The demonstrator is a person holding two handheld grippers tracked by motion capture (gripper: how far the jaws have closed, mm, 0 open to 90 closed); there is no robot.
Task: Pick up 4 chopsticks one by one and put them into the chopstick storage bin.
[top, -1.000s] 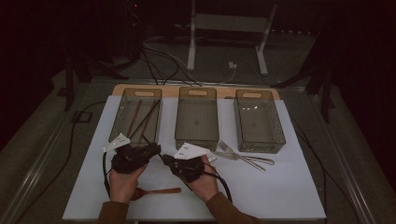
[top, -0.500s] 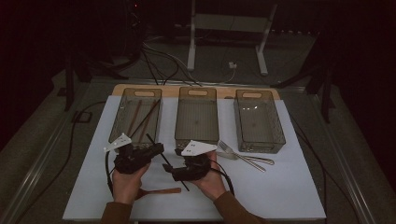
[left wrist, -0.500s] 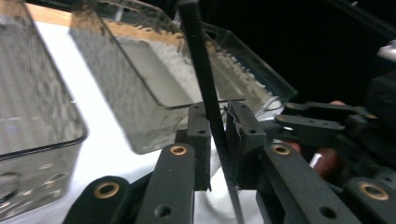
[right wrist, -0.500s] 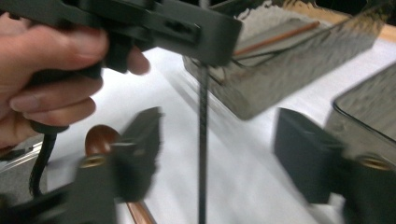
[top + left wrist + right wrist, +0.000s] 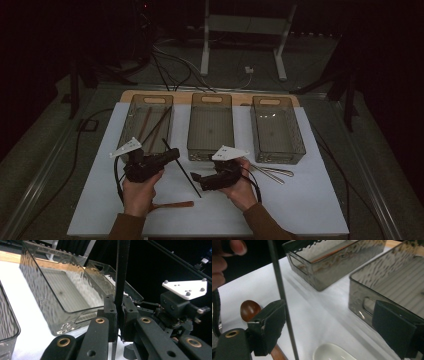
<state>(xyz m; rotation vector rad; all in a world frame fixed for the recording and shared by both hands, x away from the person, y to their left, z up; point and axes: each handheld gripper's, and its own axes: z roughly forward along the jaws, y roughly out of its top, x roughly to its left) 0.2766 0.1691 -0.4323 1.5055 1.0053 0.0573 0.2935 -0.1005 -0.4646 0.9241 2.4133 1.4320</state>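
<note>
— Where is the black chopstick (image 5: 182, 169) now, and what keeps it?

— It lies slanted just in front of the middle bin (image 5: 210, 125), between the two grippers; the left gripper (image 5: 119, 315) is clenched on it, both pads pressed on the thin black stick, which rises straight up past the top edge of the left gripper view; its upper end is cut off there.

— And the right gripper (image 5: 332, 330)?

— Its jaws stand wide apart and grasp nothing; the stick passes just beside the one pad (image 5: 270, 322); if it touches, I cannot tell.

— What is hard to see?

— The high view is dark; in front of the middle bin, near the person's left hand (image 5: 139, 192), is a wooden spoon (image 5: 172, 204), partly covered by the hand; a white spoon (image 5: 332, 352) is cut off by the lower edge of the right gripper view; the metal utensils (image 5: 272, 171) to the right of the middle bin are too small to name.
</note>
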